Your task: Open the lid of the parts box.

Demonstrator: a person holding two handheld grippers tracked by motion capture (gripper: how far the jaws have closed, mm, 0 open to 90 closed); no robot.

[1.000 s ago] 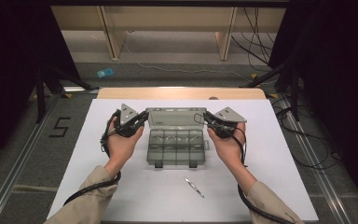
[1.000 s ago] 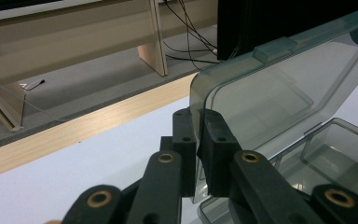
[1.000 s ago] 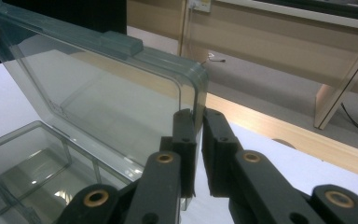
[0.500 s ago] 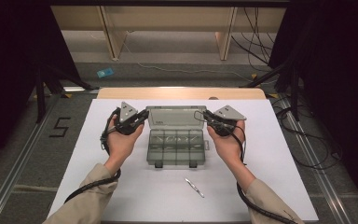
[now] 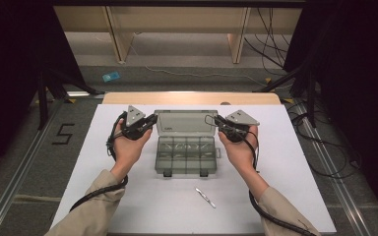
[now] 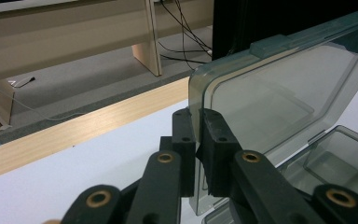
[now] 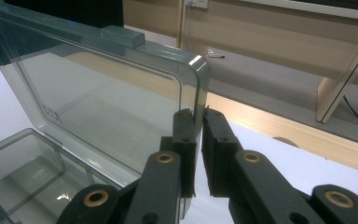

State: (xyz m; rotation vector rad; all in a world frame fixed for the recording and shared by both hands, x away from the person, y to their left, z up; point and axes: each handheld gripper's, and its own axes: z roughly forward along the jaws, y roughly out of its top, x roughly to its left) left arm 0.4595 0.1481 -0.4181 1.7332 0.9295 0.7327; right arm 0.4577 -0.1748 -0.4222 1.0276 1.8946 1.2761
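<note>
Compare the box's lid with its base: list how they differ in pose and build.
The lid stands raised, while the base lies flat on the table. The lid is one plain panel; the base is split into compartments. The left gripper and right gripper pinch the lid's side edges; the base is untouched. Both are clear, smoky plastic.

The box lid (image 6: 279,107) is clear smoky plastic, glossy and smooth, with little glints along its rounded edge. The tray (image 5: 185,154) under it, mid-frame, looks like the same see-through plastic. Both tongs, left tongs (image 6: 199,140) and right tongs (image 7: 199,140), are matt black plastic with brassy metal rivets. The counter (image 5: 295,162) has a flat white matt top and a pale wood strip along its upper edge. That small thing (image 5: 205,197) at lower centre looks shiny, like metal.
</note>
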